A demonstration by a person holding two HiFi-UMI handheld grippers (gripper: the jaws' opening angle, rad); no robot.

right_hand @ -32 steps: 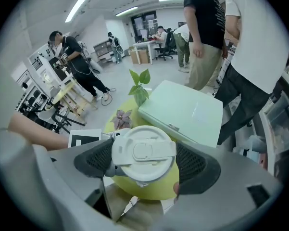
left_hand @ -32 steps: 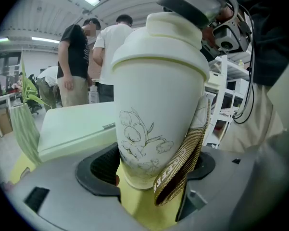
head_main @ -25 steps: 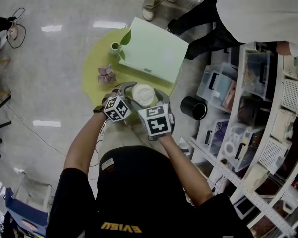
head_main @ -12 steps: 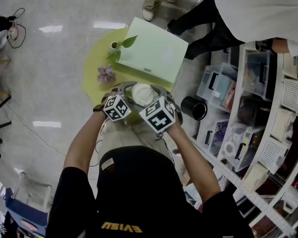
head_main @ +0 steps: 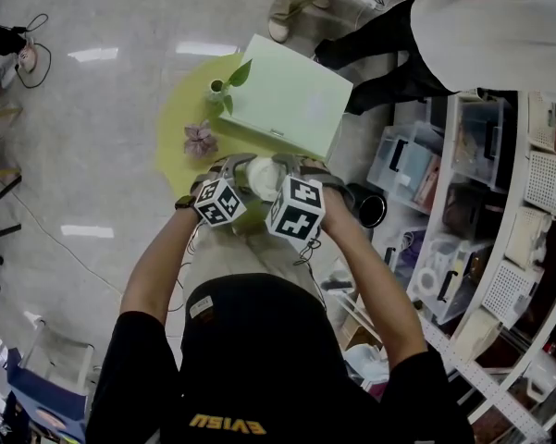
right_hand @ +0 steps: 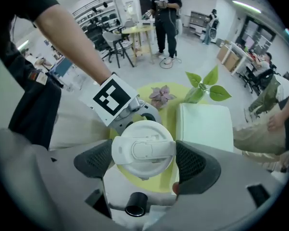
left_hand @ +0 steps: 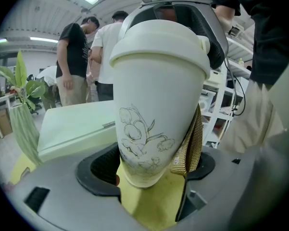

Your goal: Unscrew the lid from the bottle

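1. My left claw (left_hand: 154, 170) clamped the cream bottle (left_hand: 158, 105) by its body, apparently clear of the yellow surface (head_main: 178, 118).
2. My right claw (right_hand: 144, 161) pinched its lid (right_hand: 143, 150) from above.
3. Risk: the smooth bottle might spin in the left claw, so the lid wouldn't loosen.

Head view's steeply top-down. Left gripper view hugs the bottle (left_hand: 154, 105) side-on; right gripper view looks down on its lid (right_hand: 143, 150).

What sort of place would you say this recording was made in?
Probably an open-plan lab or workshop office: white shelving stacked with plastic bins, office chairs, and cables trailing over the floor.
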